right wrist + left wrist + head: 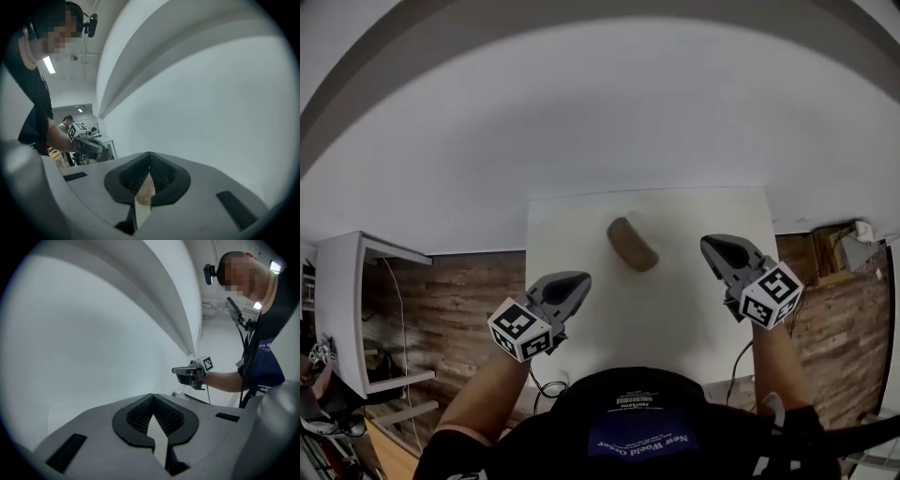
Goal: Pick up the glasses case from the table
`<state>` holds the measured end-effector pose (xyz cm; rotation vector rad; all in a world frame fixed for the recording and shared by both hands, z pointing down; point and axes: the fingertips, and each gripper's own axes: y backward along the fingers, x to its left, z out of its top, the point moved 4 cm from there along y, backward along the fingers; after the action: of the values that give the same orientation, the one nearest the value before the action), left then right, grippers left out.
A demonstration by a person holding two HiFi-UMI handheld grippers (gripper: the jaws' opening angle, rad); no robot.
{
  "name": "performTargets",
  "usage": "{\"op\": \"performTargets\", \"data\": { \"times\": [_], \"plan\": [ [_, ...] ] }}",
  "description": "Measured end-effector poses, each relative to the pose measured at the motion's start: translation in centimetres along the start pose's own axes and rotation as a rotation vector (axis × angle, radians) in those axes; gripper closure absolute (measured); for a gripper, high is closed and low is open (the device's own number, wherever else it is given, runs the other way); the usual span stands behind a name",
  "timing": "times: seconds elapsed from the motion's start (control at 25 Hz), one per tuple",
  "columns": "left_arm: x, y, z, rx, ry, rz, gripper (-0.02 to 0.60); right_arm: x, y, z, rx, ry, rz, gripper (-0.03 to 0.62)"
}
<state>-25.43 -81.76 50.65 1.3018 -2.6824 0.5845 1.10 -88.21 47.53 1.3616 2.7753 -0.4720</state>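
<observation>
The brown oval glasses case (633, 244) lies on the white table (581, 225), toward its far middle. My left gripper (578, 279) hovers over the table's near left, short of the case and to its left, jaws closed tip to tip with nothing in them (152, 398). My right gripper (710, 244) hangs to the right of the case, level with it and apart from it. Its jaws also meet at the tip (149, 155), and a brown sliver of the case (146, 189) shows through the slit below. Each gripper sees the other across the table (187, 373) (89, 144).
A white wall rises right behind the table. A white shelf unit (342, 300) stands on the wood floor at the left, and a box with clutter (853, 246) at the right. Cables (546, 382) hang at the table's near edge. A second person (68, 121) stands far off.
</observation>
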Motion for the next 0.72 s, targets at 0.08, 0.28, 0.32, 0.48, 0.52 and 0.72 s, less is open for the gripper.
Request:
{"op": "performTargets", "data": {
  "times": [0.08, 0.28, 0.32, 0.48, 0.52, 0.72],
  "plan": [
    [0.4, -1.7, -1.5, 0.047, -0.038, -0.009, 0.580, -0.8, -0.6, -1.1, 0.005, -0.002, -0.008, 0.592],
    [1.3, -6.0, -3.7, 0.162, -0.261, -0.046, 0.530, -3.6, -3.5, -4.0, 0.025, 0.027, 0.024, 0.592],
    [1.6, -6.8, -4.1, 0.191, -0.317, -0.062, 0.518, -4.1, -4.0, -4.6, 0.024, 0.031, 0.032, 0.592],
    [2.9, -10.2, -6.1, 0.301, -0.574, -0.136, 0.461, -6.1, -5.1, -6.8, 0.024, 0.047, 0.052, 0.592],
    [3.2, -10.9, -6.7, 0.328, -0.640, -0.151, 0.435, -6.4, -5.2, -7.4, 0.024, 0.049, 0.052, 0.592],
    [5.5, -14.9, -9.3, 0.476, -0.902, -0.251, 0.252, -8.1, -6.6, -10.7, 0.025, 0.046, 0.061, 0.592]
  ]
}}
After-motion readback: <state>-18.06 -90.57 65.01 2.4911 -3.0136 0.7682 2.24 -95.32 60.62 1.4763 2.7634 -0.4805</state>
